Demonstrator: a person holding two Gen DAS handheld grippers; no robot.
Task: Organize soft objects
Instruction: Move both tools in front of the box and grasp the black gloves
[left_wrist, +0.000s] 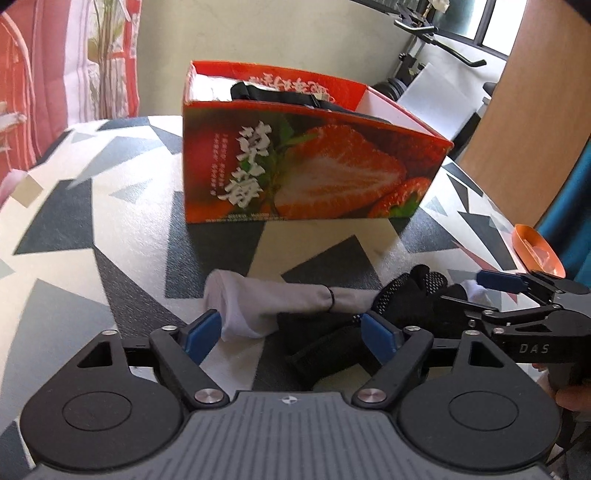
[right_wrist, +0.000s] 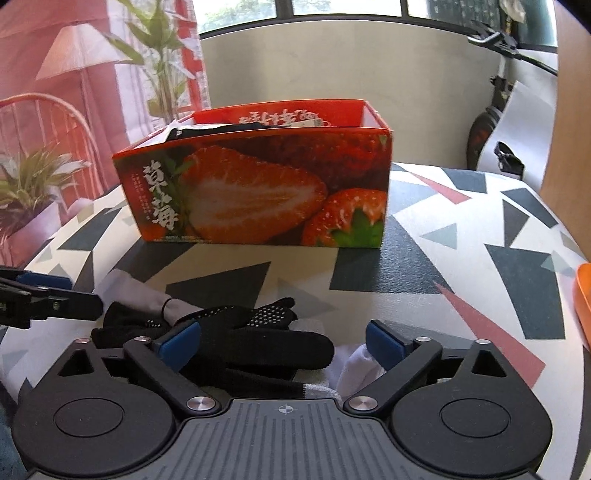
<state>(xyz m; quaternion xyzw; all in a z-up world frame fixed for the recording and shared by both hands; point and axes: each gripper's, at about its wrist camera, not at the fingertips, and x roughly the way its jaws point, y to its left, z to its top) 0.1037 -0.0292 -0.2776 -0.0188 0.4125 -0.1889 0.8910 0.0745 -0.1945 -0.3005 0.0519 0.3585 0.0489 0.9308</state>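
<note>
A: Entry one, the container. What have I got?

B: Red cardboard strawberry-print box (right_wrist: 258, 192), open-topped, on the far part of the triangle-patterned tablecloth (right_wrist: 461, 236). Dark fabric already lies inside it, so I judge it the collecting bin.

A: Entry two, the loose soft goods?

B: Near side, one heap: a white rolled cloth sleeve ringed by a thin black band (left_wrist: 280, 299); a black knit glove with white grip dots (right_wrist: 258, 325) lying over its right end; a scrap of white fabric (right_wrist: 360, 365) at the right.

A: Claws?

B: Left gripper (left_wrist: 291, 338): blue pads apart, astride the sleeve's near end and some black fabric, pressing on neither. Right gripper (right_wrist: 282, 345): pads apart, glove cuff between them, unclamped. Both tilt downward, as I read it, to take the heap from above.

A: Room to move?

B: Bare cloth between heap and box. An orange plastic dish (left_wrist: 535, 251) sits at the right edge; the grippers themselves stand close together.
</note>
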